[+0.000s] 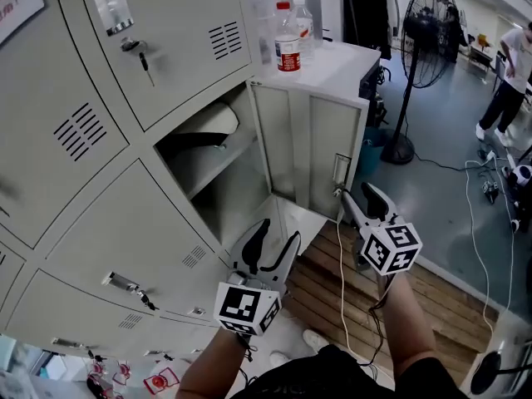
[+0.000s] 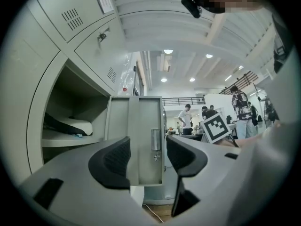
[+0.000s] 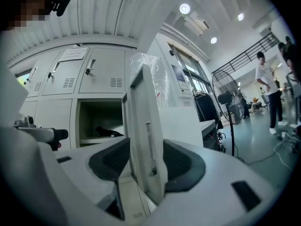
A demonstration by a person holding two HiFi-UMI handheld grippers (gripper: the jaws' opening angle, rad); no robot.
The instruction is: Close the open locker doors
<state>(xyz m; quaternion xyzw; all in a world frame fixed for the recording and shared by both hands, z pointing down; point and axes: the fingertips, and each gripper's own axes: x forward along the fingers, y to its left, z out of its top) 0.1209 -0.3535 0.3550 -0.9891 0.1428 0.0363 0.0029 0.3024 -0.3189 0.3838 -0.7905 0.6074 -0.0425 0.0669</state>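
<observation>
One locker door (image 1: pixel 312 152) stands swung out from the grey locker bank (image 1: pixel 100 223), its inner side facing me and its latch (image 1: pixel 341 170) at the free edge. The open compartment (image 1: pixel 208 165) holds a shelf with a white and black item (image 1: pixel 208 123). My right gripper (image 1: pixel 357 191) is open right at the door's free edge. In the right gripper view the door (image 3: pixel 146 126) stands edge-on between the jaws of that gripper (image 3: pixel 143 161); I cannot tell if a pad touches it. My left gripper (image 1: pixel 280 231) is open and empty below the compartment, facing the door (image 2: pixel 141 140).
Two bottles (image 1: pixel 287 44) stand on the low cabinet top behind the door. A standing fan (image 1: pixel 428 36) and a person (image 1: pixel 511 81) are off to the right. Wooden slats (image 1: pixel 332 289) and a white cable (image 1: pixel 339 256) lie under the door. Keys hang in the closed lockers (image 1: pixel 143 58).
</observation>
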